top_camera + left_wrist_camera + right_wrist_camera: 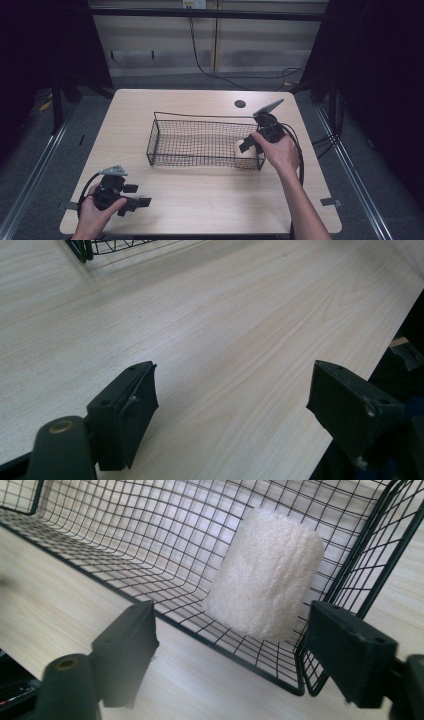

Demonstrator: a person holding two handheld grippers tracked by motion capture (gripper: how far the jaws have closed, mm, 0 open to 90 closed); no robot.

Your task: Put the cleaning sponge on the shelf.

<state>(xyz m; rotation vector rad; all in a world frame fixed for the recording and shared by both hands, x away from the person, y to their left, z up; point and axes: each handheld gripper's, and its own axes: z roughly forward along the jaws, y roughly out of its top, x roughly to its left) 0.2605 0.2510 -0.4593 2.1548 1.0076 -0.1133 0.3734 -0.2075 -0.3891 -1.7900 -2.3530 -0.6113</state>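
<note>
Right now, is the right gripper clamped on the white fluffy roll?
No. The right gripper has its jaws apart with nothing between them, while the white roll lies beyond them inside the wire basket.

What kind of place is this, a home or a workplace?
Probably a lab or test workplace, not a home. A bare wooden table stands between dark curtains on a floor with metal rails, cables run along the back wall, and a person works with handheld grippers beside a wire basket.
</note>
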